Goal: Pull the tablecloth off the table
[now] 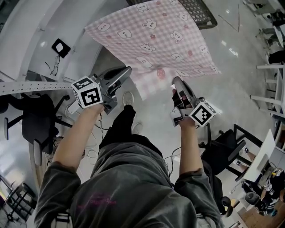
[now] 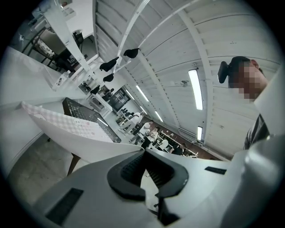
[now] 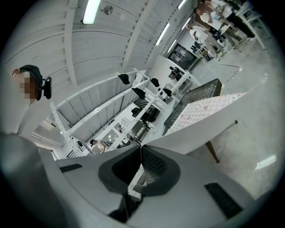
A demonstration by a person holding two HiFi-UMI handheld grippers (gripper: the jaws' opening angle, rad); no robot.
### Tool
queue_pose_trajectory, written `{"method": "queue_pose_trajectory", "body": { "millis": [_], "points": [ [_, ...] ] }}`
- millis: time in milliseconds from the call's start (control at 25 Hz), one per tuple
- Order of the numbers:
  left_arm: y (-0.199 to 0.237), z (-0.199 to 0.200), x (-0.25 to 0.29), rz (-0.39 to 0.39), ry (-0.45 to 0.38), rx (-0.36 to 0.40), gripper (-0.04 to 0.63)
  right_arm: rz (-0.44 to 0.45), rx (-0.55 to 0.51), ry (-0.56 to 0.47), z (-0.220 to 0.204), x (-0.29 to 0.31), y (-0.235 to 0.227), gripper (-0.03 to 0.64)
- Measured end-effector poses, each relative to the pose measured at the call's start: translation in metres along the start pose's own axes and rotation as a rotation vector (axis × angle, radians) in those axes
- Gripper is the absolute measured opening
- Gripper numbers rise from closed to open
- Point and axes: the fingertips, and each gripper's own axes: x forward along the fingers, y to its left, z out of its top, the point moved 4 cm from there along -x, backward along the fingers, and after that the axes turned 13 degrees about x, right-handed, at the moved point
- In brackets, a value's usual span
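— Pink checked fabric tablecloth [image 1: 151, 35] with white bears?
— Spread flat ahead of both grippers, near edge hanging just before the tips.
— Jaws?
— Pressed together, empty: left gripper [image 1: 125, 71], right gripper [image 1: 177, 82]. Open pale floor [image 1: 231, 87] to the right.

The table [image 3: 200, 129] is white along its side and stands on slanted wooden legs [image 3: 212, 151]. A pink checked tablecloth [image 1: 151, 35] printed with little animal faces lies spread flat over its top. A paler strip of the cloth drops over the near end. Past the cloth's far edge sits a black mesh crate [image 1: 198, 13], also on the tabletop. Below is a pale, glossy floor [image 1: 231, 49]. A black office chair [image 1: 38, 120] stands on it to one side and another [image 1: 222, 151] to the other, with loose cables [image 1: 95, 133] trailing between them.
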Motion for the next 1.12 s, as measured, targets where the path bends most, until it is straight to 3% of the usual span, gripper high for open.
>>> {"method": "queue_pose_trajectory", "body": {
  "millis": [200,480,760,1120],
  "points": [
    [-0.04,-0.009,-0.024,-0.01,-0.019,0.022,0.0,0.051,-0.005,-0.004,-0.025,-0.033,0.018,0.005],
    [-0.077,-0.016,-0.041,-0.021,-0.033,0.046,0.0,0.053,-0.019,-0.014,-0.041,-0.068,0.031,0.005],
    [-0.092,-0.017,-0.054,-0.012,-0.08,0.019,0.0,0.072,-0.042,0.003,-0.046,-0.077,0.044,0.005],
    [-0.166,-0.044,-0.092,0.005,-0.118,0.002,0.0,0.113,-0.035,0.032,-0.084,-0.143,0.064,0.005]
  ]
}}
